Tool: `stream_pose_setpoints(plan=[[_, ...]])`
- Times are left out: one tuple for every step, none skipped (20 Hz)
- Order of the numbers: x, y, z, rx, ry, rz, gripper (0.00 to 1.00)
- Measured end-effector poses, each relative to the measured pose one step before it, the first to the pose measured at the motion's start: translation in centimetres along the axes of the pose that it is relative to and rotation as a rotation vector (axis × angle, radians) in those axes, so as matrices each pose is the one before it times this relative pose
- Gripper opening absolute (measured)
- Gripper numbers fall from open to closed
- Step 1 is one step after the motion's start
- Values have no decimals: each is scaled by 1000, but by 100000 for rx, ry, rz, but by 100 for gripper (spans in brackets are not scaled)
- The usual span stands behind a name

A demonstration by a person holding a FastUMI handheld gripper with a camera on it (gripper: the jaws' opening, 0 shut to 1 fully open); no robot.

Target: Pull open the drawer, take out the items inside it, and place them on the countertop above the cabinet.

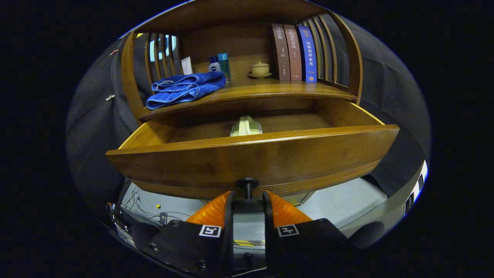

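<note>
One step looks done: the drawer (pixel 251 154) stands pulled well out of the cabinet. The tool (pixel 247 202) sits narrow, its fingers close on either side of the knob (pixel 247 184); whether both press it, I cannot tell. A pale item (pixel 246 126) lies inside, beyond the front panel. Left: release, lift it out, set it on the table (pixel 270 89) above, beside the towel (pixel 185 89).
</note>
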State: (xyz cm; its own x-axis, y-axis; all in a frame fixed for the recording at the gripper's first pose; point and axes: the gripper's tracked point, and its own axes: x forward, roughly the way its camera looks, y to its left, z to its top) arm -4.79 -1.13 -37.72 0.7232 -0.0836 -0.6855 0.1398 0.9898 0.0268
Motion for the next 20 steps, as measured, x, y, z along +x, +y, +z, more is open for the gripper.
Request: stream_pose_setpoints(plan=[[-477,-26,-601,326,866,-169,38],[-372,-25,-663,445,1522,-195,38],[-540,-32,-321,1611,185,422,38],[-341,92,-649,1535,2148,239,38],[-387,-85,-246,1561,764,-325,37],[-249,-24,-279,1069,1425,-628,37],[-337,33,-175,416,1376,-518,42],[-837,86,-18,138,-330,-304,57],[-789,29,597,-306,-2055,-45,72],[-930,119,1124,-36,-2894,-246,86],[-757,13,1203,-780,-2495,-237,100],[-800,22,1359,-810,-2203,-351,99],[-566,310,1570,-736,-1569,575,97],[-266,226,1368,-876,-358,560,97],[-42,483,1402,-327,294,1818,97],[353,342,1453,-87,353,1819,97],[686,258,1392,873,421,1639,97],[952,89,1142,363,1494,582,97],[997,19,913,373,2120,415,97],[1289,-72,1201,-294,1106,-284,97]])
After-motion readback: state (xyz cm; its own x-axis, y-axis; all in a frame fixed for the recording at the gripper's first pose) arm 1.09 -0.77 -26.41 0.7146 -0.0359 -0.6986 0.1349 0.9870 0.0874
